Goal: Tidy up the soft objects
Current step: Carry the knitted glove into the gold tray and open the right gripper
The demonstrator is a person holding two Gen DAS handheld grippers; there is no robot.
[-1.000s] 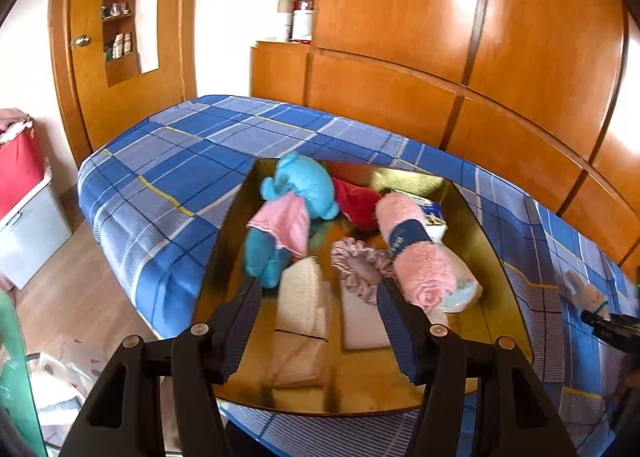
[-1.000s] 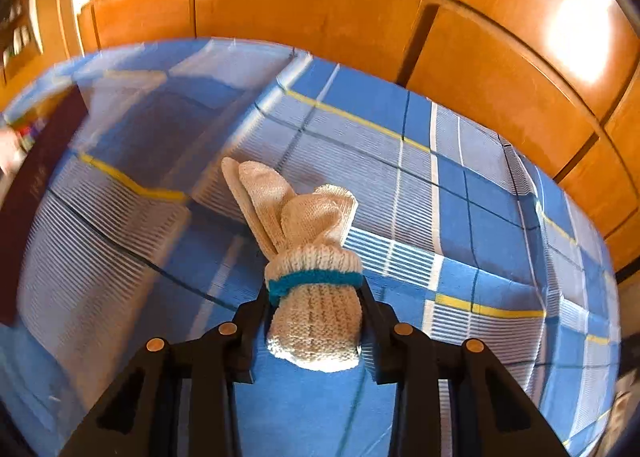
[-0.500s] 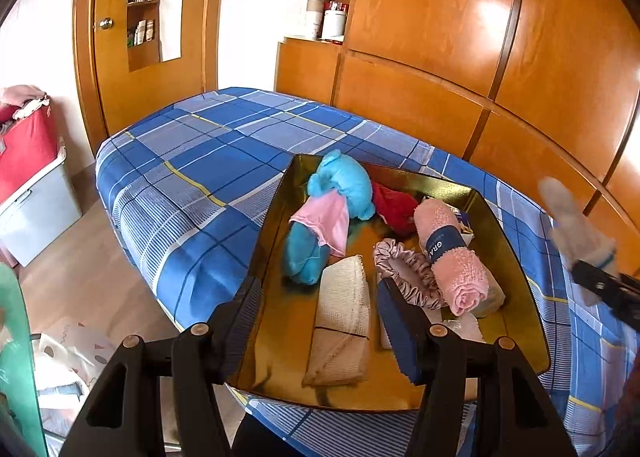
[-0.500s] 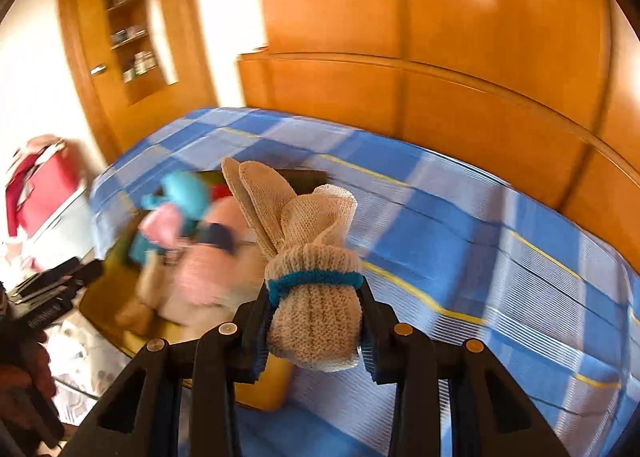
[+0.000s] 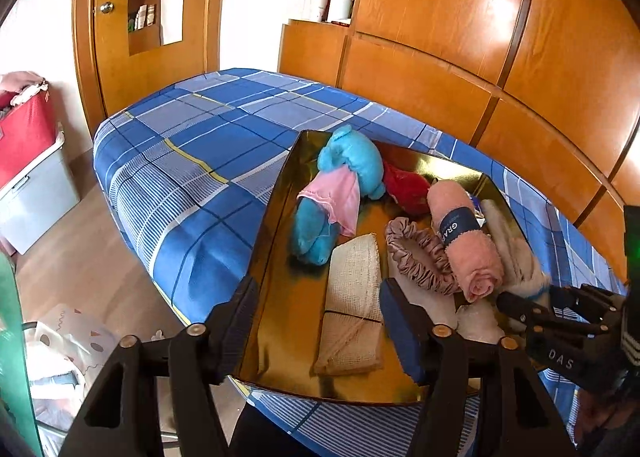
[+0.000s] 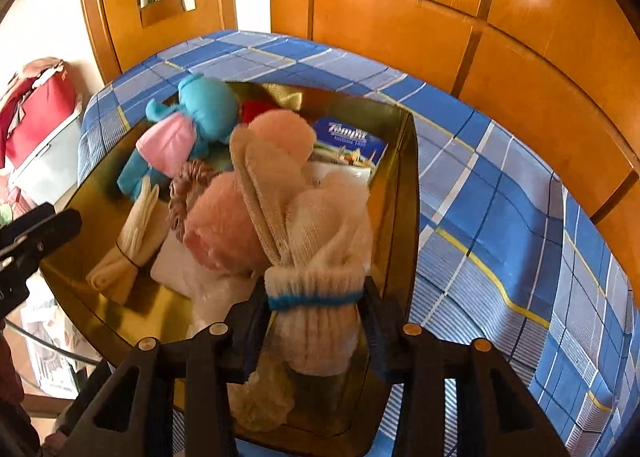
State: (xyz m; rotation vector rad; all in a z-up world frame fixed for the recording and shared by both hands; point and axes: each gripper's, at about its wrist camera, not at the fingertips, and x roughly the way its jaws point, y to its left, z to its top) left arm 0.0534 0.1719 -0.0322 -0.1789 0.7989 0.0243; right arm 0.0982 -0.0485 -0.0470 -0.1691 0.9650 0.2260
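Blue checked bed [image 6: 500, 185] holds my gold tray [image 6: 404, 193] of soft things. My right hand-held gripper [image 6: 316, 321] hangs over the tray's near end, jaws opening around the white glove bundle [image 6: 320, 257]. My left hand-held gripper [image 5: 316, 321] hovers apart, opening, beside the tray, nothing inside.

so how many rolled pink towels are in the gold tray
1: the rolled pink towel with a dark band lies toward the gold tray's right side, beside the scrunchie. Others could be hidden beneath.
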